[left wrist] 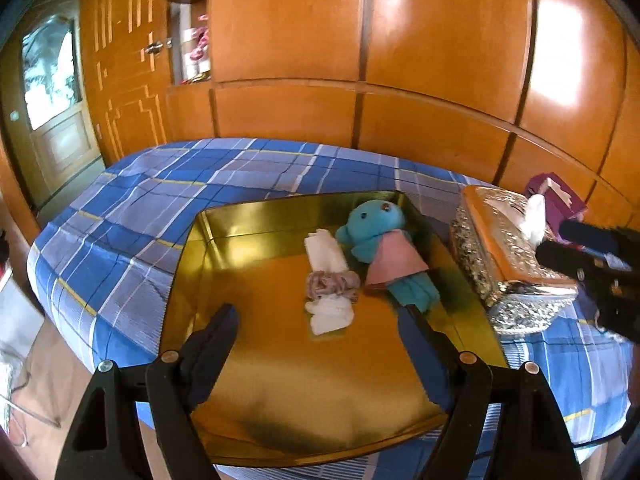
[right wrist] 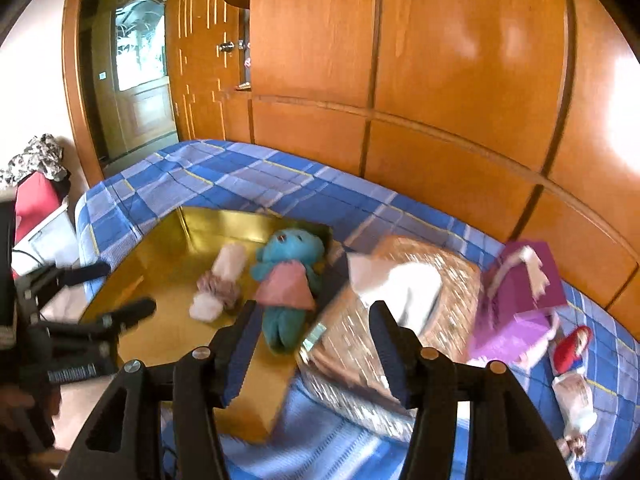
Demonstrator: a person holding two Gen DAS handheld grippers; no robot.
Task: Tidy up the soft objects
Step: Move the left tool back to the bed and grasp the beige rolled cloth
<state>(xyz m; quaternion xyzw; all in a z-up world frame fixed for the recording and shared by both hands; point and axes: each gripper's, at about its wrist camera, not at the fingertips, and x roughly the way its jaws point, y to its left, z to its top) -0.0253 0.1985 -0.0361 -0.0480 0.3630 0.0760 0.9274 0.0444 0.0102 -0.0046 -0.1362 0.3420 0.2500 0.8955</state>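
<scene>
Teddy (left wrist: 380, 252) lies in gold tray (left wrist: 224, 264); both grippers, left (left wrist: 320, 344) and right (right wrist: 316, 344), hover level, jaws spread, empty.

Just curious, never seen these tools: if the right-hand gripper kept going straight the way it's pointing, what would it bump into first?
Probably the shiny tissue box: the right gripper, jaws open, points straight at its near side. Depth is unclear because that view is blurred.

Right wrist view: motion blur smeared the silver tissue box (right wrist: 396, 320) and purple box (right wrist: 520, 300); small items (right wrist: 572, 400) at the right edge were unidentifiable. Left wrist view: the right gripper (left wrist: 600, 264) was cut off by the frame.
</scene>
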